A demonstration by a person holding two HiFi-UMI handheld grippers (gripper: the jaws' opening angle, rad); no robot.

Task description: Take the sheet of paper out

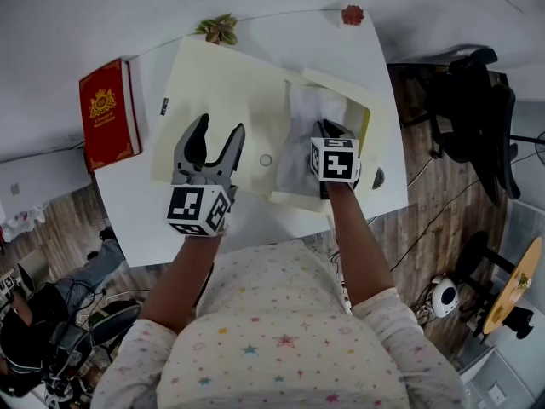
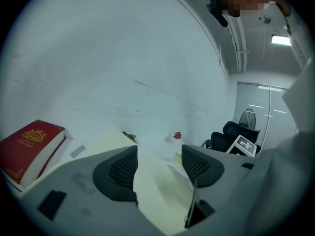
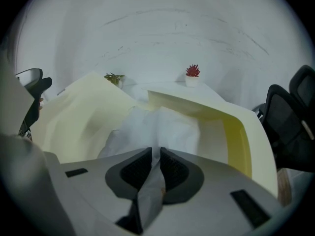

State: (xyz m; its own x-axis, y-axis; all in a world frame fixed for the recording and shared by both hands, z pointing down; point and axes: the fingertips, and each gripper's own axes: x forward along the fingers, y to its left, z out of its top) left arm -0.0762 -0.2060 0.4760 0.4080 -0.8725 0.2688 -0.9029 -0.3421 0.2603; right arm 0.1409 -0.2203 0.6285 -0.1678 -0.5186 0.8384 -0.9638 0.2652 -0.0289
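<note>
White table [image 1: 128,207] | sheet of paper [image 3: 160,127] seemingly lengthwise away | right gripper [image 3: 158,157] pinches it | left gripper [image 2: 158,167] wide

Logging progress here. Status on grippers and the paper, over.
Right gripper shut on the sheet of paper, partly inside the cream envelope. Left gripper open above the envelope. Nothing in the way.

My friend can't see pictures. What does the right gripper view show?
The right hand-held gripper pinches a white paper, jaws shut on it, and the paper sticks out of an open cream envelope. A small red plant stands behind, by a white wall.
</note>
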